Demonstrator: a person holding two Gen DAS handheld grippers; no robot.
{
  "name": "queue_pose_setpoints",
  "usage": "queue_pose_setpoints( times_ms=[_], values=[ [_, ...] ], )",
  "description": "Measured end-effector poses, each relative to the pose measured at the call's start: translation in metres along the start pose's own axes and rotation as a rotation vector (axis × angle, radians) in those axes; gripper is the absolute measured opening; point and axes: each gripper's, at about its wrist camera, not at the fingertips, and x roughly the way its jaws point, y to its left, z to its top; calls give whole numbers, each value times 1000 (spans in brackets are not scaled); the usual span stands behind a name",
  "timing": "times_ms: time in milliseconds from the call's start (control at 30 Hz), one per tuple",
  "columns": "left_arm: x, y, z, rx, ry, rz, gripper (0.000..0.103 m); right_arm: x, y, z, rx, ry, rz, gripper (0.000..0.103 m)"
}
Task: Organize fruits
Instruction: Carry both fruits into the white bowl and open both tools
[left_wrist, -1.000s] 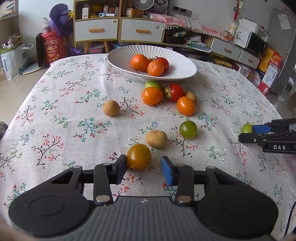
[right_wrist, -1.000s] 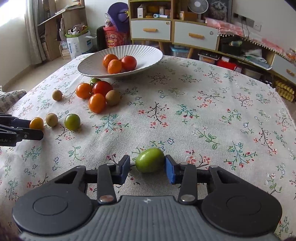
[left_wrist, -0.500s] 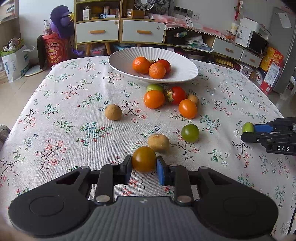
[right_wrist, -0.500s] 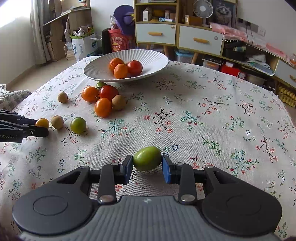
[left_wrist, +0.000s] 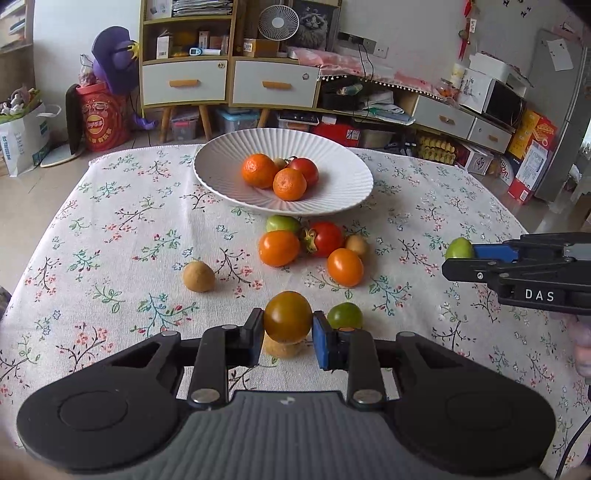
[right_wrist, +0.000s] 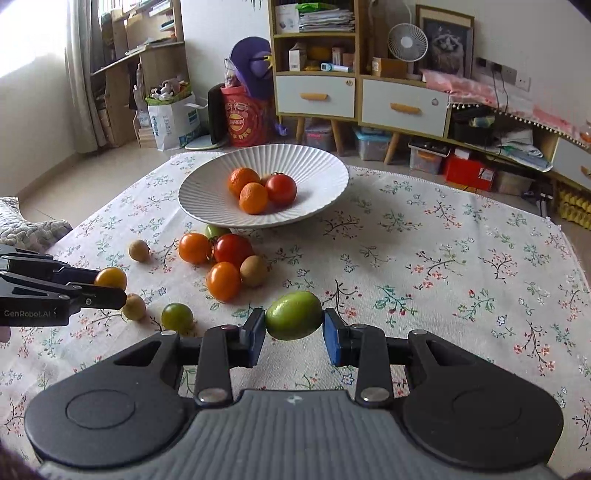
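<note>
Two fruits in hand, both lifted clear of cloth (left_wrist: 122, 236).
Left gripper (left_wrist: 287, 334): clamped on amber tomato (left_wrist: 287, 316), pads either side.
Right gripper (right_wrist: 294, 332): clamped on green fruit (right_wrist: 294, 315).
Step, my read: carry stage.
Next: I bring both over bowl (right_wrist: 207, 192), ahead past loose cluster, lower, release gently beside three fruits inside.

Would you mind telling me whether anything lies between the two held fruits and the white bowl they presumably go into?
Yes. A cluster of loose fruit lies on the cloth just in front of the white bowl, between it and both the yellow-brown tomato in the left gripper and the green fruit in the right gripper. Carried above the cluster, nothing visible blocks either.
</note>
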Motion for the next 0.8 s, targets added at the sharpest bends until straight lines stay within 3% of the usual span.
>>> queue_pose_setpoints(
  times_ms=[433, 800],
  values=[
    [17, -4, 44, -44, -62, 37, 26, 14, -3, 41, 71, -68, 11, 31],
    [48, 2, 76, -149, -97, 75, 26, 46, -16, 69, 187, -69, 22, 31]
  ],
)
